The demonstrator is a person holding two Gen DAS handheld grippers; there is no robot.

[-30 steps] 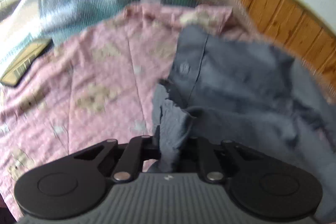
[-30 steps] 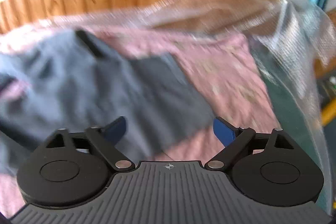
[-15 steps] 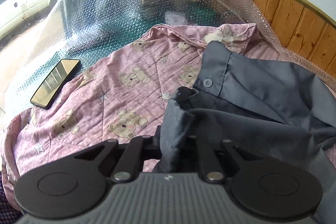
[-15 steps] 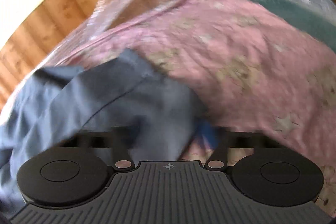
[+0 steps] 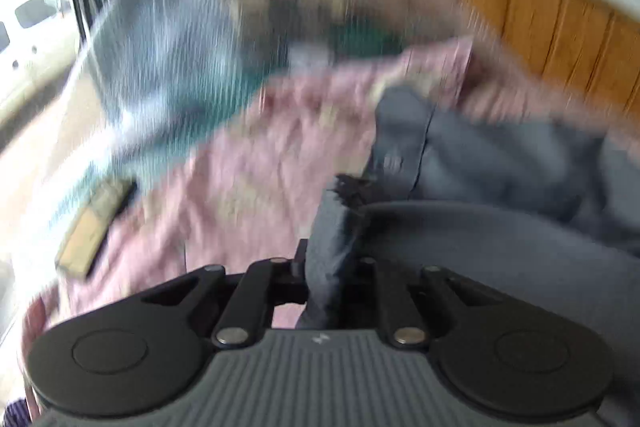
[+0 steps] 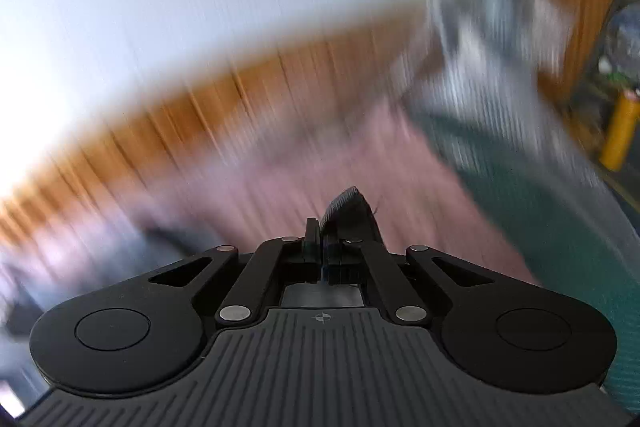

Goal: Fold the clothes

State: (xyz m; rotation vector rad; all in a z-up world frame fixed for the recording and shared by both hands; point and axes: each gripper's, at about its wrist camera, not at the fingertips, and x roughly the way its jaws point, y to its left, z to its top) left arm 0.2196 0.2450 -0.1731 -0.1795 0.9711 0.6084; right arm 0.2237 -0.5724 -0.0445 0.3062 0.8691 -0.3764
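Grey shirt [image 5: 500, 187] on pink bear blanket [image 5: 248, 179], now pinched at both ends: right gripper [image 6: 324, 251] just snapped closed on hem corner, left gripper [image 5: 328, 275] already clamping bunched edge. Ready to lift, spread for fold.

A home room: wood-panelled wall [image 5: 560, 27], pink bedspread [image 5: 260, 167], and a window [image 5: 36, 27] onto a parked car.
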